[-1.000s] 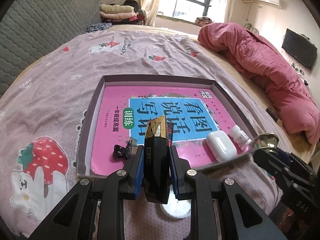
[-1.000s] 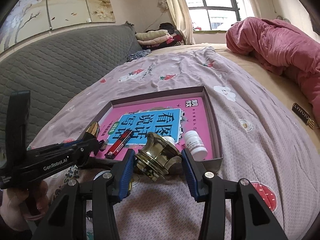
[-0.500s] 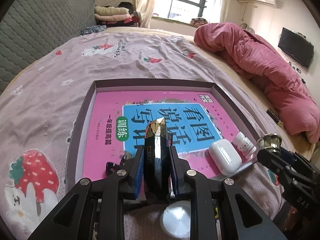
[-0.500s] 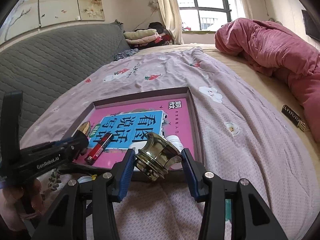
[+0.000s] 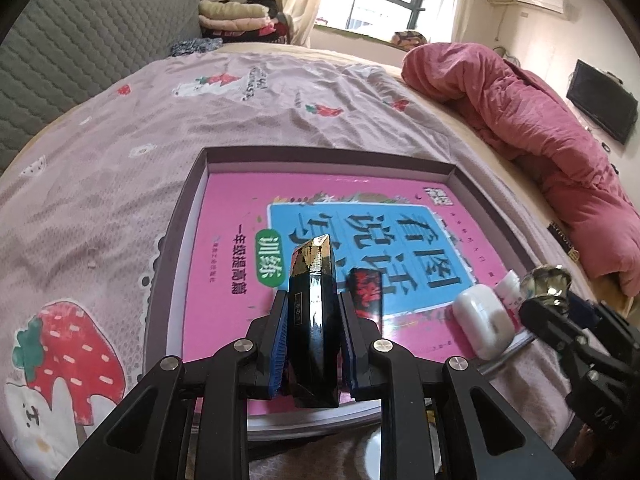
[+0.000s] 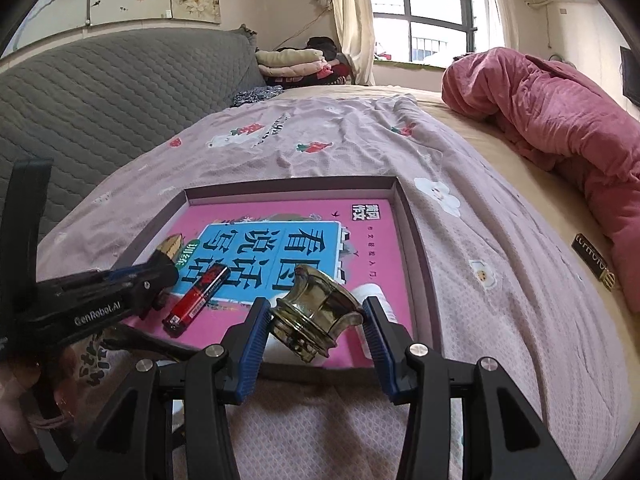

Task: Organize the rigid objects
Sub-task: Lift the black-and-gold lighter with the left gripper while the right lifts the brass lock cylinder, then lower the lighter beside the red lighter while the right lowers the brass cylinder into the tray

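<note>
Change since earlier frame: both hands have come in over the near edge of the tray (image 5: 192, 216); the hair clip that lay at its near left corner is now hidden behind my left tool, and a red lighter (image 6: 198, 299) shows on the book.
Left tool: left gripper (image 5: 314, 332) is clamped on a black case with a gold tip (image 5: 314, 280), held upright and tilted forward, above the near part of the pink book (image 5: 240, 208).
Right tool: right gripper (image 6: 316, 330) is closed on a brass knob (image 6: 316, 312), pads pressing its flared sides, above the tray's near right corner.
Tray contents: book lines the bottom; lighter lies flat near the middle of the near side; a white earbud case (image 5: 484, 326) and a small white bottle (image 5: 508, 284) sit at the near right.
Step in hand: I judge this as the carry-in, both pieces over the tray and neither set down yet.
Next move, left: I need to lower the black case onto bare book to the left of the lighter, then part the jaws.
Next move, right: free space is tight; I should shift the knob clear of the bottle and earbud case before lowering.
Risk: the knob looks likely to roll if released on its side.
</note>
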Tool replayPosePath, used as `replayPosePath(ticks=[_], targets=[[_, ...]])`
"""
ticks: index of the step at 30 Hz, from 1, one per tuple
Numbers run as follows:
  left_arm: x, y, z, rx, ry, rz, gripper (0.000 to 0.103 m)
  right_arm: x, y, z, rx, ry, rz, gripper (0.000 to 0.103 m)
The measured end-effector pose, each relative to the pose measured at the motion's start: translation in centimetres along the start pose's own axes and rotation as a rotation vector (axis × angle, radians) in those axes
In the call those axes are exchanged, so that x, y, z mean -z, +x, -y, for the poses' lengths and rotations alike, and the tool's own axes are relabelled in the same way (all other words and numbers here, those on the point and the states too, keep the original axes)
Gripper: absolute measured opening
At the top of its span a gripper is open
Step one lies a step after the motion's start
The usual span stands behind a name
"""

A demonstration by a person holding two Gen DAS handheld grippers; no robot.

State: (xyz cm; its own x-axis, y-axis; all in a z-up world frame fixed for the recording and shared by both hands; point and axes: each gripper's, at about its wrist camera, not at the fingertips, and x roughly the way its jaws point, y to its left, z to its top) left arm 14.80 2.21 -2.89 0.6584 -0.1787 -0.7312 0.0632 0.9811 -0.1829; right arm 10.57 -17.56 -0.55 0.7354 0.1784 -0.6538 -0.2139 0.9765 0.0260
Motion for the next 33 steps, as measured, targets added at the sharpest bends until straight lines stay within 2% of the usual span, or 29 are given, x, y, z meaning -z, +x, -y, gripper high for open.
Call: replayPosePath(ticks=[7,15,33], targets=[[0.2,0.4,-0.8,-0.014,-0.023,-0.017,0.023,-0.5,0.7,-2.7,-0.046,-0.054,-0.008,0.047],[0.2,0.3,-1.5,-0.029,-0.031,-0.022,0.023,-0.3,2.7,-5.7,-0.081,-0.118,-0.055,0.047],[0.3,0.4,-1.6,-0.024,-0.022,-0.04,0.023,-0.2,4.9,-7.0,-0.115,-0.125,-0.15,0.047]])
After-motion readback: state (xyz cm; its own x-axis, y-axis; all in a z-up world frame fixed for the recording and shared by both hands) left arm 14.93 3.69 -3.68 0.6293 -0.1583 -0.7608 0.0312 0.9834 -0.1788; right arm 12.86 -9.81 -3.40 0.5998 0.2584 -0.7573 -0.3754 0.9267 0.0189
